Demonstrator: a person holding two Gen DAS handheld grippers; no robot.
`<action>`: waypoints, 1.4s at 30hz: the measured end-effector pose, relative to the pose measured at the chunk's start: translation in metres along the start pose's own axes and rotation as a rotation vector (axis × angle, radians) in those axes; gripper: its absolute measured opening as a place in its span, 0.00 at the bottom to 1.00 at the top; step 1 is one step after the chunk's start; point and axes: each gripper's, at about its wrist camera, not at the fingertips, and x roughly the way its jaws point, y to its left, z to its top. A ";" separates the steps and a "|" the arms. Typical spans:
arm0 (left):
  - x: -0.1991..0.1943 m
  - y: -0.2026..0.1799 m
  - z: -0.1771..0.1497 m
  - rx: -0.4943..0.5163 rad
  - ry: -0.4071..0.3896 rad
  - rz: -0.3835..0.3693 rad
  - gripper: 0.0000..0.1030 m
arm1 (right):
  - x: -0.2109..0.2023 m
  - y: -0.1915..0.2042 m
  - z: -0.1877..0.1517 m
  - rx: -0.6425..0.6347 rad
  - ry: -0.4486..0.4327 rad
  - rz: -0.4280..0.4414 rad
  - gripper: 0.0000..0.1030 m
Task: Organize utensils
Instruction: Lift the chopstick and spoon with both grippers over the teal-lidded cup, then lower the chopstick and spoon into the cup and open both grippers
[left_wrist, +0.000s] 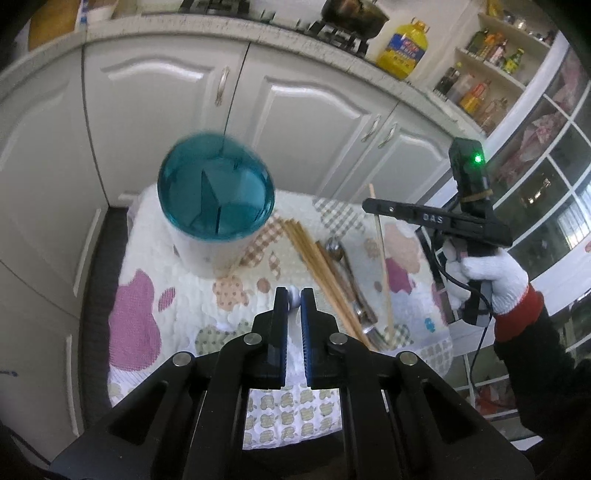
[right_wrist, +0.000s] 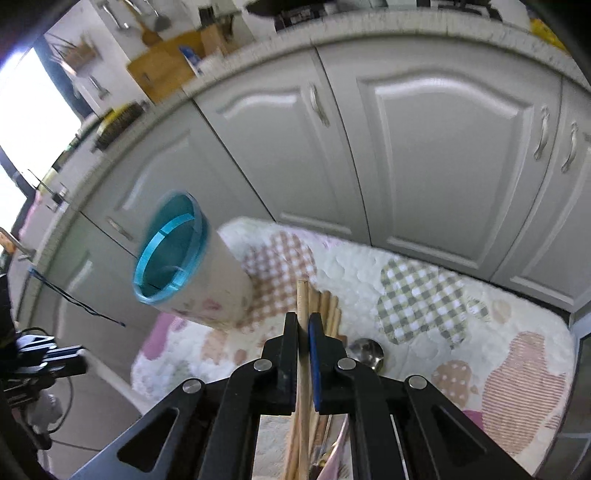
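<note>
now right claw (right_wrist: 303, 325) pinches pale wooden chopstick (right_wrist: 303, 295); left claw (left_wrist: 293, 295) grips white, maybe spoon (left_wrist: 294, 295).

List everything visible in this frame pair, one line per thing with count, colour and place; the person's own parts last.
utensil holder: one, white with teal rim and dividers, upright on the quilt's far left.
chopsticks: a bundle, light wood, lying on the quilt right of the holder.
single chopstick: one, light wood, lifted in the right gripper.
metal spoon: at least one, silver, beside the bundle.
white object: one, small, between the left gripper's pads; identity unclear.
quilt: one, white with pink and checked patches, under everything.
cabinets: grey-white doors behind.
oil bottle: one, yellow, on the counter.
left gripper: black, blue pads, shut on the white object.
right gripper: black, shut on the single chopstick.
gloved hand: white glove, holding the right gripper.
</note>
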 end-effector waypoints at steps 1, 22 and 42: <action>-0.007 -0.002 0.003 0.009 -0.015 0.005 0.05 | -0.008 0.003 0.001 0.001 -0.017 0.009 0.05; -0.033 0.036 0.112 0.085 -0.192 0.299 0.05 | -0.105 0.115 0.129 -0.169 -0.316 0.163 0.05; 0.058 0.068 0.098 0.003 -0.079 0.332 0.05 | 0.057 0.121 0.139 -0.162 -0.122 0.051 0.05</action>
